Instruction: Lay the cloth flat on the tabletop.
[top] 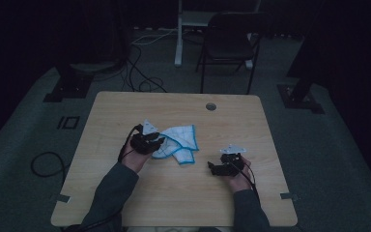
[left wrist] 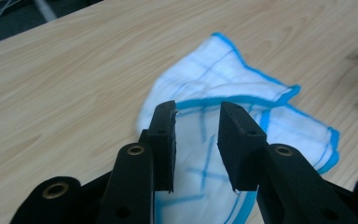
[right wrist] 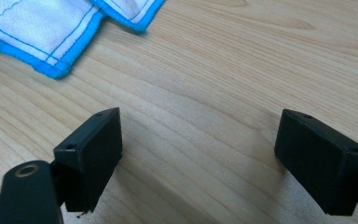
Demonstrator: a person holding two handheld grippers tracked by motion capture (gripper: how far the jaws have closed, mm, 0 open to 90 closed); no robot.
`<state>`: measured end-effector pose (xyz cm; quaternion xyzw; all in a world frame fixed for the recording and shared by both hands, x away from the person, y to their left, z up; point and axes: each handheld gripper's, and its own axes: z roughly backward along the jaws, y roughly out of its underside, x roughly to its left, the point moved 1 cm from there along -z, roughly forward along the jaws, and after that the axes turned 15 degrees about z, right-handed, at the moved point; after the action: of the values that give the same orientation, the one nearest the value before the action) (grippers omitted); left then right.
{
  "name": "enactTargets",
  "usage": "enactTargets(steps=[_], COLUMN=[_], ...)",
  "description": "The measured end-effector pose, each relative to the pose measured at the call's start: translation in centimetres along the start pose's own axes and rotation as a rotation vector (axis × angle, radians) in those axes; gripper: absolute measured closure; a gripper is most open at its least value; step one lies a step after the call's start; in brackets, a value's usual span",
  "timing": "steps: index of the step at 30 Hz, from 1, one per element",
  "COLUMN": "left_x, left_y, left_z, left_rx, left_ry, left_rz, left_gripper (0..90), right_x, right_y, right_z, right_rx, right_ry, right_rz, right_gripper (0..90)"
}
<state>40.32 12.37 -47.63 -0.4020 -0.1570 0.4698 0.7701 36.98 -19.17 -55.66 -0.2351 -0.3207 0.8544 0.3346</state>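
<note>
A white cloth [top: 181, 140] with blue edging and thin blue grid lines lies crumpled and partly folded at the middle of the wooden table [top: 174, 193]. My left gripper [top: 160, 141] is at the cloth's left edge. In the left gripper view its jaws [left wrist: 198, 112] stand a narrow gap apart just over the cloth [left wrist: 223, 74], with fabric visible between them but not pinched. My right gripper [top: 212, 167] rests to the right of the cloth, apart from it. Its jaws [right wrist: 200, 121] are wide open over bare wood, and the cloth's blue hem [right wrist: 37, 28] lies ahead of them.
A round cable hole [top: 211, 106] sits near the table's far edge. Beyond the table stand a dark folding chair [top: 227, 43] and a white post [top: 178, 34]. Cables [top: 140, 77] trail over the floor at the far left.
</note>
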Motion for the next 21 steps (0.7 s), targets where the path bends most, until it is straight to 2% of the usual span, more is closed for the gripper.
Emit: enactTargets(steps=[6, 12, 16, 21], left_x=[-2.3, -4.2, -5.3, -6.3], left_y=[-0.9, -1.2, -1.3, -1.1], left_z=[-2.1, -4.3, -5.6, -7.1], left_rx=[0.025, 0.053, 0.072, 0.096], left_ry=[0.043, 0.079, 0.092, 0.096], left_rz=[-0.066, -0.113, -0.149, -0.171], left_gripper=[63.3, 59.7, 56.6, 52.5], right_x=[0.0, 0.0, 0.0, 0.0], right_y=[0.0, 0.0, 0.0, 0.0], right_z=[0.0, 0.0, 0.0, 0.0], right_rx=[-0.001, 0.000, 0.000, 0.000], right_ry=[0.000, 0.000, 0.000, 0.000], right_rz=[0.001, 0.000, 0.000, 0.000], right_gripper=[15.1, 15.1, 15.1, 15.1])
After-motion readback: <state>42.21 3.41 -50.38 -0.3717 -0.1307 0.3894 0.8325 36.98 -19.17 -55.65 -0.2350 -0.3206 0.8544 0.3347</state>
